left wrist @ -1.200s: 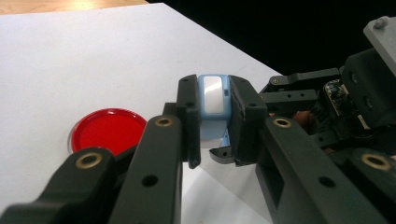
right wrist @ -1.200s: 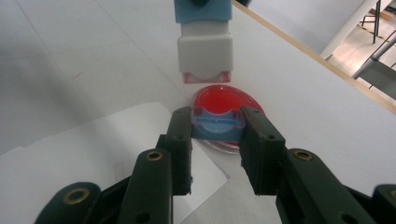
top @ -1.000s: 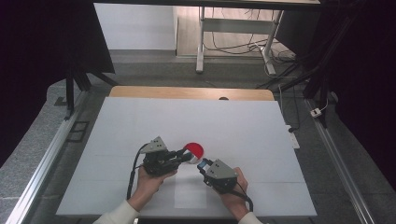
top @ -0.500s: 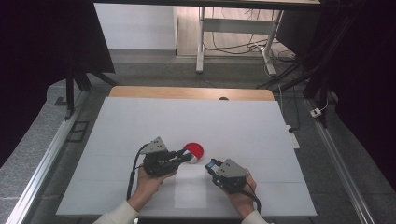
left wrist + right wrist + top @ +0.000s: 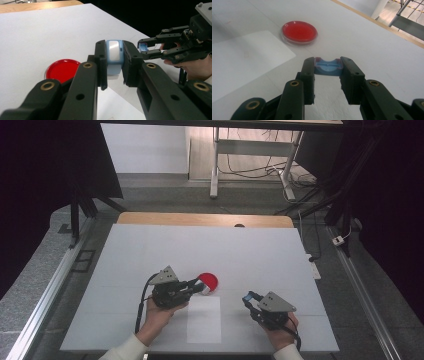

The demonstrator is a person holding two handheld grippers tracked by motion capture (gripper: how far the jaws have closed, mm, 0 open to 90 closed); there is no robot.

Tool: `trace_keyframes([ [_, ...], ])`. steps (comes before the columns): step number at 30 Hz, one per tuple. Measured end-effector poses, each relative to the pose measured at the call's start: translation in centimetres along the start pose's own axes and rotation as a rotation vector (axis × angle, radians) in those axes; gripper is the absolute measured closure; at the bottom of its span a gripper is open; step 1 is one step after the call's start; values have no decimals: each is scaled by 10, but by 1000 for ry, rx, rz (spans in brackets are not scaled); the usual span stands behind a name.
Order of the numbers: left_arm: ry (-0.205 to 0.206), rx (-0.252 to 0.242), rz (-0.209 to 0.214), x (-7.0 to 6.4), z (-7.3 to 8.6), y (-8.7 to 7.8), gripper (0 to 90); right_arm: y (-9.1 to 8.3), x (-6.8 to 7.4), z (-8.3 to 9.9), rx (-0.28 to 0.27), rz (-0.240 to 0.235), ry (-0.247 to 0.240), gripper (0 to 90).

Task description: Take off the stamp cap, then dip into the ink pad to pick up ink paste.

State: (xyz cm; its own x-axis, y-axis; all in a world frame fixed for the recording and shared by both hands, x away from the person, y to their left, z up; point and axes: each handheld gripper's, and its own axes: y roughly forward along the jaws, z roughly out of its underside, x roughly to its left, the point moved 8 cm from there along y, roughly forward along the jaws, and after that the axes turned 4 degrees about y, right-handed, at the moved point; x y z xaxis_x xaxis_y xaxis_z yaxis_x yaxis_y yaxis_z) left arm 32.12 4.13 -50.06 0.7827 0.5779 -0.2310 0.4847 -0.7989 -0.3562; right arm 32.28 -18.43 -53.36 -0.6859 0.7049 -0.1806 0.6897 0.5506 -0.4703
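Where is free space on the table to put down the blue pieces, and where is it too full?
The far half of the table, beyond the red dish, is bare, as is the stretch between the left gripper and right gripper. Crowded: around the dish and the white sheet.

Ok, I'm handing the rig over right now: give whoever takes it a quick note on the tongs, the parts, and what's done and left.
Left tongs: shut on the blue-and-white device, held beside the red dish.
Right tongs: shut on a small blue piece, low over the white table, apart from the left.
White sheet lies between the hands.
Done: both parts gripped, separate.
Left: probably set them down; the spot is unclear.
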Motion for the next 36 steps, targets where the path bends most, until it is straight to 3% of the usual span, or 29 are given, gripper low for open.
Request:
trace_keyframes([
  [14,22,-3,-31,4,-3,-5,756,-23,-29,23,29,74,28,652],
  [22,55,-6,-58,8,-9,-11,756,-35,-47,36,37,110,56,651],
  [36,82,-1,-70,12,-11,-14,755,-36,-53,39,41,112,69,652],
])
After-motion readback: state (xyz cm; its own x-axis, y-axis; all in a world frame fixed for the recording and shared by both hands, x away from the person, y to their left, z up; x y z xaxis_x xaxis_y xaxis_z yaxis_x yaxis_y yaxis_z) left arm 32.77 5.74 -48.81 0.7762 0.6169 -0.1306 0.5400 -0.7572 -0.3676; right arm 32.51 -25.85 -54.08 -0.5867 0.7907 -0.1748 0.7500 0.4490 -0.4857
